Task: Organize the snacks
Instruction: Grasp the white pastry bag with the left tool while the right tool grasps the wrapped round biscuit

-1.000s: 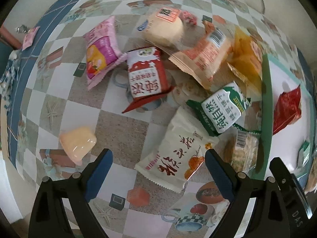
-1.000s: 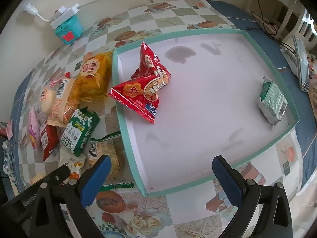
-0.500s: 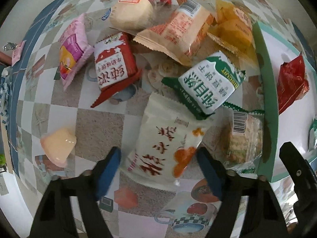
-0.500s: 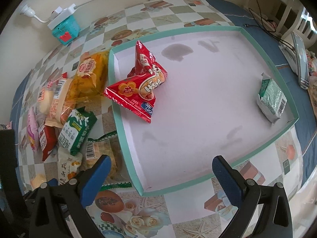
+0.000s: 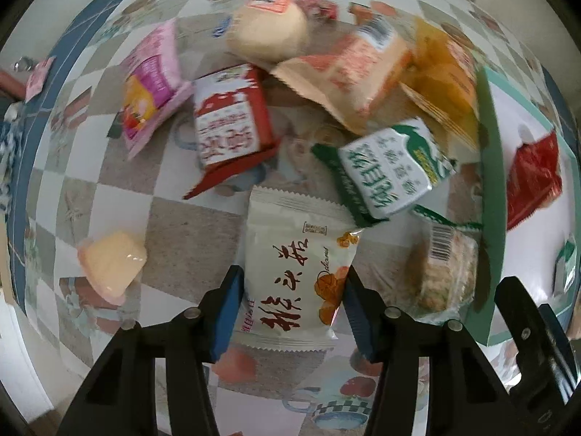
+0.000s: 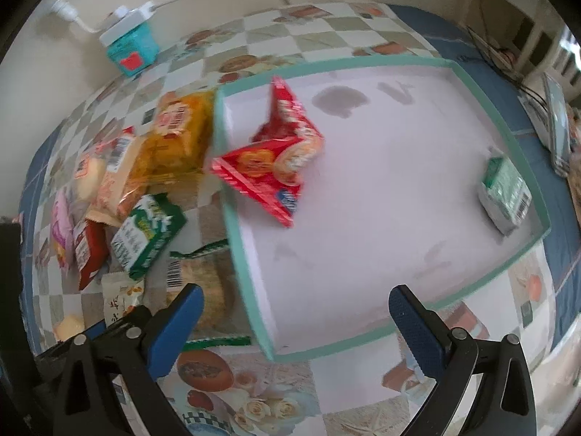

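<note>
1. left gripper (image 5: 292,303) points down over the white snack packet (image 5: 294,265); its jaws have just been closing with the packet between them, pads at both side edges, looks clamped or very nearly.
2. right gripper (image 6: 296,321) hangs wide apart and empty above the near edge of the tray (image 6: 537,196).
3. packet lies on the tablecloth (image 5: 189,239), just left of the tray; the green packet (image 5: 392,170) overlaps its top corner.
4. risk: the grip is on the slippery edges only, so the packet may buckle or slide out on the lift.
5. risk: the overlapping green packet could get dragged along.
</note>
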Demonstrator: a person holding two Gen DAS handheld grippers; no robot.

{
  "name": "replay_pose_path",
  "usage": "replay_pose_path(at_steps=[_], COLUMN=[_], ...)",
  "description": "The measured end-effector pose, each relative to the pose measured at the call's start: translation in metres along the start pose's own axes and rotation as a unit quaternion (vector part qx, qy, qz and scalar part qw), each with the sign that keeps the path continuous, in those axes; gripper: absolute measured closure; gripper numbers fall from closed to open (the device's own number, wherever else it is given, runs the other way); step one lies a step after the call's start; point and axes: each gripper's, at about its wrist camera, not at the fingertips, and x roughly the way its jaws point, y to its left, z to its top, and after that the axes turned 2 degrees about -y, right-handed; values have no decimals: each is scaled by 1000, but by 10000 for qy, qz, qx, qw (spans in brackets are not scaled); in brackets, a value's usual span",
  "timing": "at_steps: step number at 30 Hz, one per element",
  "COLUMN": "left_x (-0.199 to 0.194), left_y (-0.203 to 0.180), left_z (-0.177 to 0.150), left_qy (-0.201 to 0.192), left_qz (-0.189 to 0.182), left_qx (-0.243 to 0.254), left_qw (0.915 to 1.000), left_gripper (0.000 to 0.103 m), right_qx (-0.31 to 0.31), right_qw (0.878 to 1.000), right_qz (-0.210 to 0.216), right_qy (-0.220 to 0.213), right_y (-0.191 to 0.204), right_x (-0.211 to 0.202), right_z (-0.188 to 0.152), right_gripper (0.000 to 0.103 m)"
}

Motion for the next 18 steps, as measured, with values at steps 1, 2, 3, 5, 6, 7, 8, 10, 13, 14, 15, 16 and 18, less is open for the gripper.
replay_pose_path(at_steps=[1, 2, 3, 5, 6, 7, 8, 10, 13, 14, 15, 16, 18], left_x=[0, 0, -1, -3, -3, -5, -8, -11, -19, -22, -24, -27, -29], left_y=[1, 4, 8, 17, 20, 26, 34, 43, 52, 55, 57, 59, 63], left_z=[1, 1, 2, 3, 3, 3, 3, 2, 1, 1, 1, 1, 1], left_qy=[11, 17, 28, 32, 29, 26, 29, 9, -104, -147, -184, -214, -249], left_qz=[-25, -46, -59, -113, -114, -143, -198, -271, -224, -201, -178, -189, -207], left_qx=[-42, -83, -147, -296, -346, -419, -504, -616, -769, -819, -870, -919, -1006], left_qw=[10000, 10000, 9999, 9995, 9993, 9990, 9985, 9977, 9967, 9963, 9959, 9954, 9944], left_gripper=[47, 47, 47, 47, 47, 47, 47, 47, 49, 49, 49, 49, 49], right_qx=[-80, -166, -237, -352, -401, -425, -458, -526, -594, -611, -635, -659, -762], right_qw=[10000, 9998, 9996, 9991, 9989, 9987, 9985, 9978, 9965, 9961, 9957, 9952, 9941], right_qz=[31, 60, 61, 20, 33, 88, 140, 234, 350, 388, 425, 435, 431], right_qy=[-45, -93, -152, -219, -237, -259, -273, -341, -469, -494, -531, -571, -643], right_y=[5, 10, 15, 22, 24, 25, 26, 29, 33, 34, 36, 38, 43], right_x=[-1, -2, -4, -6, -7, -7, -8, -12, -18, -19, -19, -20, -20], right_z=[0, -1, -1, -2, -2, -2, -2, -3, -4, -4, -3, -3, -3], right_gripper=[0, 0, 0, 0, 0, 0, 0, 0, 3, 4, 5, 5, 10])
